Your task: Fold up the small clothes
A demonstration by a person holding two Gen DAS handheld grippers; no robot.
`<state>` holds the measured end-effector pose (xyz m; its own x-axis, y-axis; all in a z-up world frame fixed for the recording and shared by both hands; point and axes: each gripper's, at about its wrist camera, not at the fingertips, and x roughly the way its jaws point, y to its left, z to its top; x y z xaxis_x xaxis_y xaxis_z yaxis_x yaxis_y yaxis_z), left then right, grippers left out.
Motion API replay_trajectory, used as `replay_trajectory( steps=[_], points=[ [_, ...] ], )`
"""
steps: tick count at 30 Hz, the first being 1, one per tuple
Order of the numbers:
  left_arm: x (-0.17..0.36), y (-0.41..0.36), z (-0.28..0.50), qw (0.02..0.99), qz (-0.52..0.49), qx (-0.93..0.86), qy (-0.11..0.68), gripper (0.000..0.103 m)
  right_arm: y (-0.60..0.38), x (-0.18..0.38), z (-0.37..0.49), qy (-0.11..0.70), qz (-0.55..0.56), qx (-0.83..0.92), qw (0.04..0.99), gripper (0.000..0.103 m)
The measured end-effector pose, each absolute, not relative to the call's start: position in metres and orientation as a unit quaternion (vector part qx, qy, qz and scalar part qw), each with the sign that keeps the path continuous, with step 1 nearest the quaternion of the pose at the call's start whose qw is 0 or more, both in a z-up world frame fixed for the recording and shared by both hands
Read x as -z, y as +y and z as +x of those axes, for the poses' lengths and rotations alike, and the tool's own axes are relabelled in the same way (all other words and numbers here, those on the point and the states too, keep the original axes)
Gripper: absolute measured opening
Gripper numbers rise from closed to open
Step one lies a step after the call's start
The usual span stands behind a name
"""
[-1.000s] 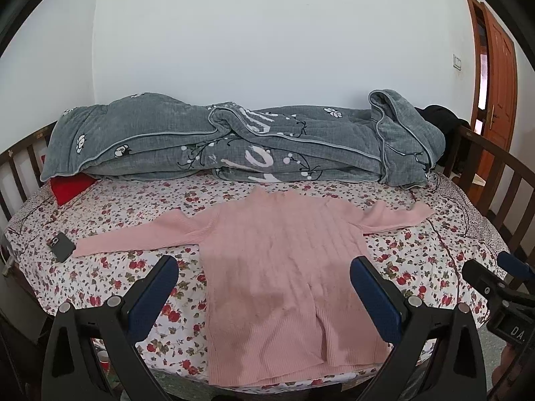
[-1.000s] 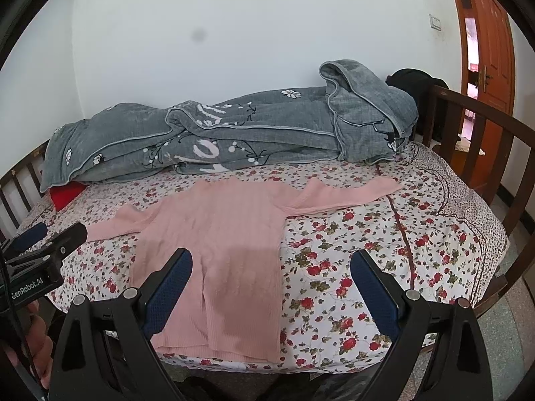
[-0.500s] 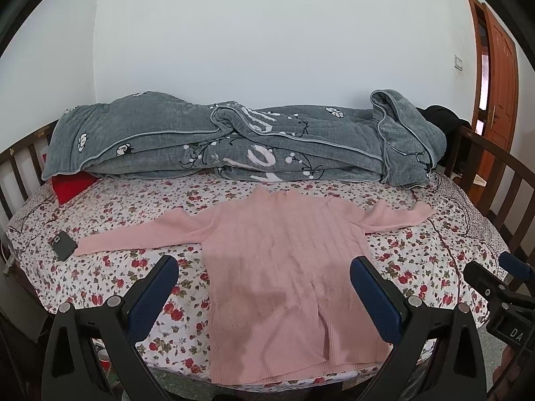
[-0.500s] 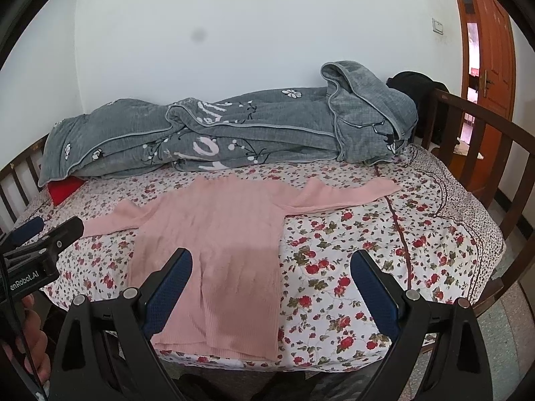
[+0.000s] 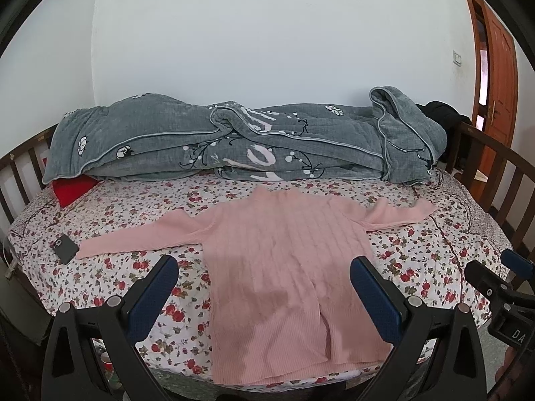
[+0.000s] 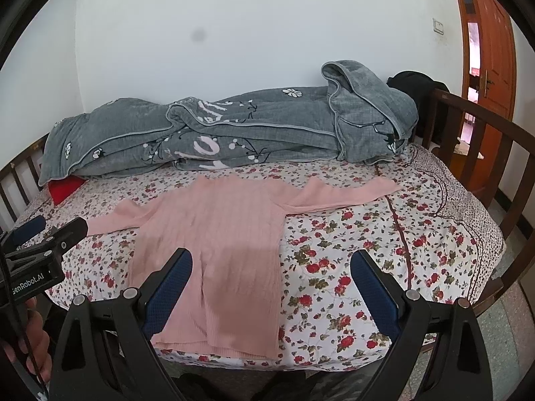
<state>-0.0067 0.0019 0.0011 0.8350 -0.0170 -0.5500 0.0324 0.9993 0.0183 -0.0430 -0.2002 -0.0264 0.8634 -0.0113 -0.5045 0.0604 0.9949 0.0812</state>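
Observation:
A pink ribbed sweater [image 5: 277,260] lies flat on the floral bedsheet [image 5: 140,207], both sleeves spread out sideways, hem at the near bed edge. It also shows in the right wrist view [image 6: 220,244]. My left gripper [image 5: 264,290] is open and empty, held above the sweater's lower part. My right gripper [image 6: 271,287] is open and empty, held above the sweater's right hem side. The right gripper shows at the right edge of the left wrist view [image 5: 498,287]. The left gripper shows at the left edge of the right wrist view [image 6: 43,244].
A rolled grey quilt [image 5: 234,147] lies along the far side of the bed. A red cushion [image 5: 72,190] sits under its left end. A dark phone [image 5: 65,249] lies by the left sleeve tip. Wooden rails [image 6: 481,153] ring the bed. A door [image 6: 488,63] stands at right.
Both views have shifted slightly; the sweater sits a little higher and farther in frame. The sweater has not moved and both grippers stay open.

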Motion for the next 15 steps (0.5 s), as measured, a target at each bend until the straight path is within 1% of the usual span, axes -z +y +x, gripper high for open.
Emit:
replay_trajectory(
  steps=[9,13,15],
  points=[
    [0.009,0.012,0.009,0.957,0.010,0.004,0.290,0.103,-0.199,0.031,-0.024,0.287,0.055,-0.003,0.956,0.094],
    [0.025,0.032,0.026,0.955,-0.005,-0.009,0.296,0.103,-0.198,0.046,-0.003,0.303,0.053,-0.004,0.951,0.094],
    [0.035,0.048,0.036,0.954,-0.023,-0.018,0.298,0.103,-0.194,0.059,0.013,0.324,0.043,0.004,0.945,0.094]
  ],
)
